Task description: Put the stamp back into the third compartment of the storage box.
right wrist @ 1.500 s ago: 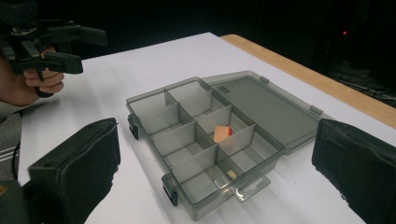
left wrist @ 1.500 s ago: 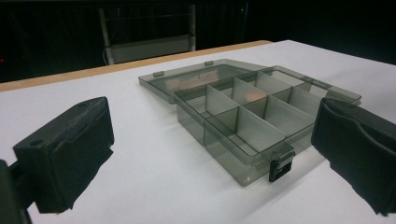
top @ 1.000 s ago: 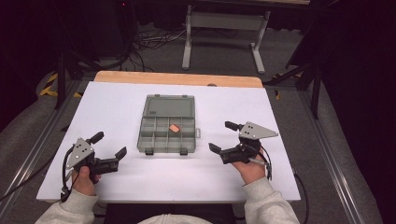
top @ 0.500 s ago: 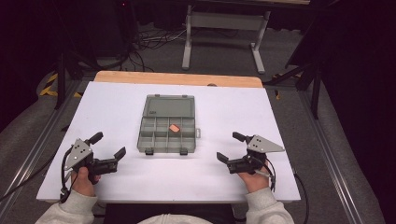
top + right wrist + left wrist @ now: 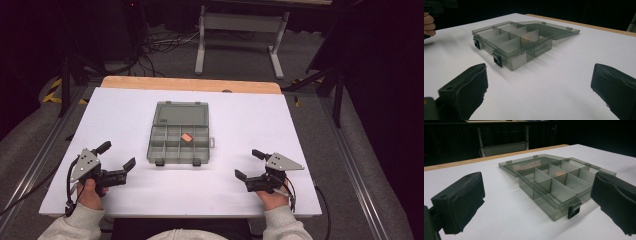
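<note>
Left gripper (image 5: 119, 156), black two-jaw claw with a grey three-cornered plate on top, jaws spread wide, nothing between them. It sits low over the near-left part of the white table top (image 5: 240, 125), held in the person's left hand (image 5: 91, 192). Right gripper (image 5: 251, 164), same build, jaws also spread wide and empty, over the near-right part of the table, held in the right hand (image 5: 272, 198). Both grippers point inward and away from the person, well apart from each other and from the box.

Smoky grey translucent plastic compartment box (image 5: 178, 145) lies in the middle of the table, between the two grippers and farther back. Its hinged lid (image 5: 181, 113) is open and lies flat on the table on the far side. The tray is split by dividers into several cells. Two black latches (image 5: 177, 162) on the near front edge, hanging loose. A small orange piece (image 5: 187, 137) lies in one cell of the back row, right of centre; its shape is too small to tell.

In the left gripper view the box (image 5: 554, 185) sits ahead between the jaws, right of centre, one latch (image 5: 573, 210) facing the camera. In the right gripper view the box (image 5: 516, 42) is ahead and left, with the other hand at the top left edge. A bare wooden strip (image 5: 190, 84) runs along the table's far edge.
</note>
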A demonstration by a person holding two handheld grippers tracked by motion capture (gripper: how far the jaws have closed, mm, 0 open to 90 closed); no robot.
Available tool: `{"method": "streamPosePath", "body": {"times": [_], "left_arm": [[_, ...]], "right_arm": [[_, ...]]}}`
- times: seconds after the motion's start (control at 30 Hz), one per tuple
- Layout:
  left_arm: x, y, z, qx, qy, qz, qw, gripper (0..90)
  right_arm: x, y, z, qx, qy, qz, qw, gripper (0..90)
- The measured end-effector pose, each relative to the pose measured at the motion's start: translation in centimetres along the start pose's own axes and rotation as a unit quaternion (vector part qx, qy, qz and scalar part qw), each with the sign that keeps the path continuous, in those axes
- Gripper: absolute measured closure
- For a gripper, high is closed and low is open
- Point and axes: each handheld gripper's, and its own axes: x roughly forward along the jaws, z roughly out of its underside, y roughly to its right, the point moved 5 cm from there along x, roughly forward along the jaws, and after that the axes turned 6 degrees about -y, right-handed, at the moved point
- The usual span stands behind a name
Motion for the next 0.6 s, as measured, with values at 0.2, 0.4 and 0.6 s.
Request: {"method": "streamPosePath", "body": {"times": [0.2,0.4,0.6], "left_arm": [[-0.05,-0.04,0.02,0.000,0.000,-0.003,1.0000,0.2],[0.06,-0.07,0.05,-0.002,0.001,-0.003,1.0000,0.2],[0.25,-0.15,0.13,-0.005,-0.001,-0.009,0.9999,0.2]], "right_arm": [[0.07,0.06,0.02,0.000,0.000,0.002,1.0000,1.5],[0.08,0.18,-0.03,0.004,0.004,0.003,1.0000,1.5],[-0.01,0.23,-0.04,0.011,0.006,0.000,0.9999,1.5]]}}
